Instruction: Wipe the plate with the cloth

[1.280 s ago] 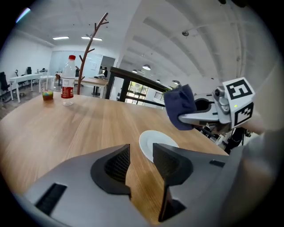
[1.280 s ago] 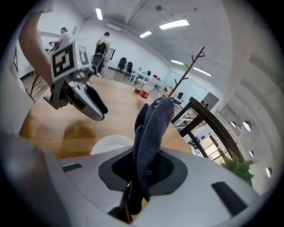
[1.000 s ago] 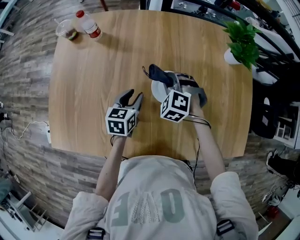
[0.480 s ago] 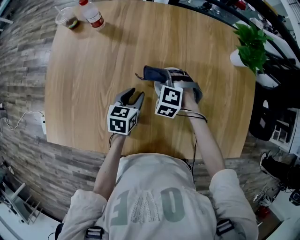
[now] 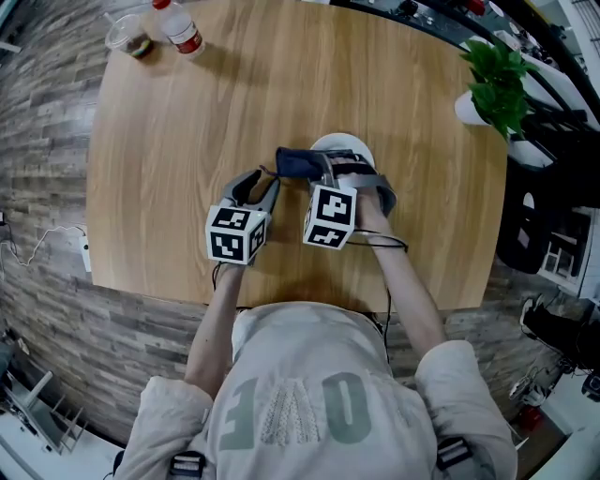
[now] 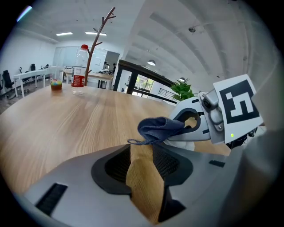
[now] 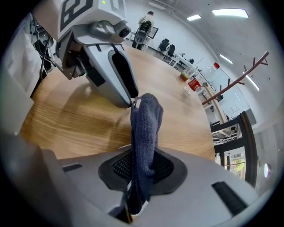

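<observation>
A dark blue cloth point(image 5: 292, 162) is pinched in my right gripper point(image 5: 319, 171), which is shut on it; in the right gripper view the cloth point(image 7: 144, 133) stands up between the jaws. The white plate point(image 5: 349, 145) lies on the wooden table point(image 5: 187, 122), mostly hidden behind the right gripper and the cloth. My left gripper point(image 5: 261, 180) is open just left of the cloth, with bare wood between its jaws. From the left gripper view the cloth point(image 6: 159, 126) hangs right ahead of the left gripper point(image 6: 142, 164), with a sliver of plate point(image 6: 183, 142) below it.
A plastic bottle point(image 5: 180, 28) with a red label and a cup point(image 5: 128, 37) stand at the table's far left corner. A potted plant point(image 5: 495, 84) sits at the far right edge. The table's near edge lies just behind both grippers.
My right gripper has carried the cloth leftwards, from over the plate to its left rim. The left gripper has edged forward, so its tips now sit close to the cloth's end.
</observation>
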{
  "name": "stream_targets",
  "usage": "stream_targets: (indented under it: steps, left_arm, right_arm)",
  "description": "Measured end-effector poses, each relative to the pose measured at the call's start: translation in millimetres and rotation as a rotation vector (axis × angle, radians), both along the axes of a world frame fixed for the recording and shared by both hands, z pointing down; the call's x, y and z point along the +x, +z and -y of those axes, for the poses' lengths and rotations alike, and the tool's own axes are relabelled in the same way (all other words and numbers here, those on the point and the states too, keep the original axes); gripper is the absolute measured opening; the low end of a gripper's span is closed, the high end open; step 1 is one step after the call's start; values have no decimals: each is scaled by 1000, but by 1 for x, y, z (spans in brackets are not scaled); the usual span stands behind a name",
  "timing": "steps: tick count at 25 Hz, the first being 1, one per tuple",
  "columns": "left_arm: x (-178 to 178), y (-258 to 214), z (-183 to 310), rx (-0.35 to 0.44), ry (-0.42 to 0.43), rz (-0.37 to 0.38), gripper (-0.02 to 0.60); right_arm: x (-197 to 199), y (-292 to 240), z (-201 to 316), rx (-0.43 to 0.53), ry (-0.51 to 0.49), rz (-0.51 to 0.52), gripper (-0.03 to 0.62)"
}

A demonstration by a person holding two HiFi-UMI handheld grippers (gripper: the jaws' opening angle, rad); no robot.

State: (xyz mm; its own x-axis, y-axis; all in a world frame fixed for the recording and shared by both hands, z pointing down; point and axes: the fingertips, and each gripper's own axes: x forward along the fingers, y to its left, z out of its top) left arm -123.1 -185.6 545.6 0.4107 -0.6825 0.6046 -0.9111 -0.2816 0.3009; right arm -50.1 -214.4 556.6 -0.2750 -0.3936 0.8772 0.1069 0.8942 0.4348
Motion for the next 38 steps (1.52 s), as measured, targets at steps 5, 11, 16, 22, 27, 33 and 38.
stream_targets:
  steps: [5,11,16,22,27,33,38]
  left_arm:
    - [-10,-8,-5,23,-35,11,158]
    - [-18,-16,-12,45,-66,14,158]
    - [-22,-19,-22,50,-76,10,158]
    - [-20,-19,-29,50,-80,1,158]
    - [-19,-20,-29,53,-76,-2,158]
    - [-8,-18,-29,39,-37,7,158]
    - [8,-12,-30,19,-5,1,158]
  right_arm:
    - [5,0,-23,-15,5,3,61]
    - [15,-1,-50,-32,18,-2,61]
    - [19,-1,-73,-46,17,-8,61]
    - [24,-3,-94,-75,11,-9,61]
    - [26,-11,-98,-88,31,37,61]
    - [45,-25,-31,19,126,48,61]
    - [52,-19,23,98,152,23,61]
